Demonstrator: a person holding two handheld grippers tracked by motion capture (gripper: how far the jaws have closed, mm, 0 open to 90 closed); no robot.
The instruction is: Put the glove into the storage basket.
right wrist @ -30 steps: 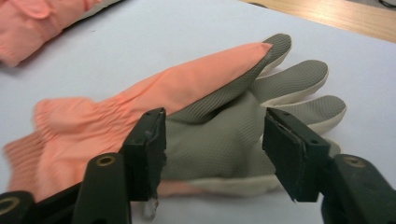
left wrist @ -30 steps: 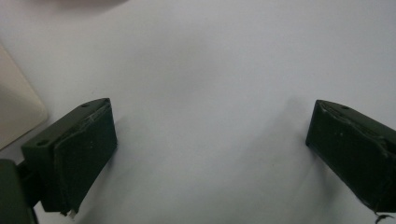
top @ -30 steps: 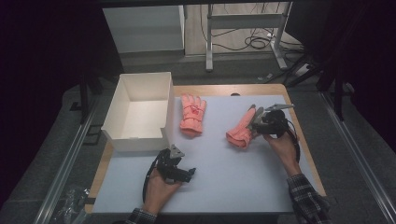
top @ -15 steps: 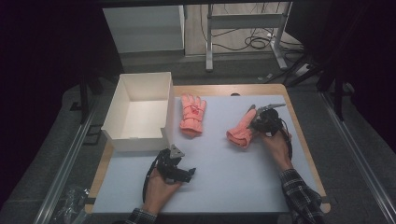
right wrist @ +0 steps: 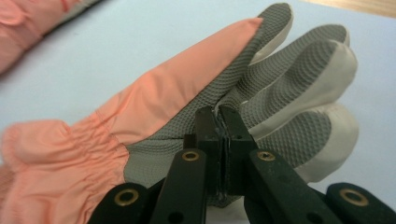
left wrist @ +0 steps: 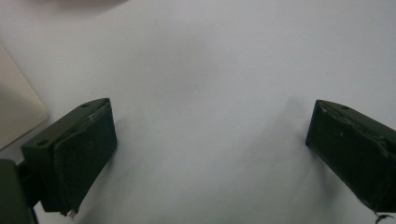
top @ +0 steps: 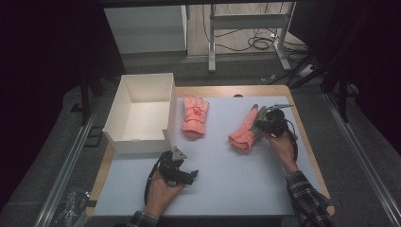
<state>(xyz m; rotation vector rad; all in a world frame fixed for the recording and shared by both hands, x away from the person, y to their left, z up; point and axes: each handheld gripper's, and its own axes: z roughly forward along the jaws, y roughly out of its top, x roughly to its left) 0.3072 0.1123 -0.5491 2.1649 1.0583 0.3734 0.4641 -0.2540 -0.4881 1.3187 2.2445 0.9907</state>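
Two salmon-pink gloves lie on the white mat. One glove [top: 195, 116] lies flat, back up, beside the box. The other glove [top: 244, 131] lies further right with its grey palm [right wrist: 261, 88] turned towards my right gripper [top: 261, 124]. That gripper [right wrist: 218, 114] is shut on a fold of the grey palm fabric near the base of the glove's fingers. My left gripper [top: 189, 176] rests low near the front of the mat, held by a hand. Its jaws stand wide apart [left wrist: 210, 140] over bare mat with nothing between them.
An open white cardboard box [top: 137, 142] stands at the left of the mat, and its corner [left wrist: 18, 116] shows in the left gripper view. The wooden table edge [top: 302, 127] runs close to the right hand. Desk legs and cables lie on the floor behind.
The right hand and its gripper have edged slightly left and forward onto the glove. The left gripper and the other glove have not moved.
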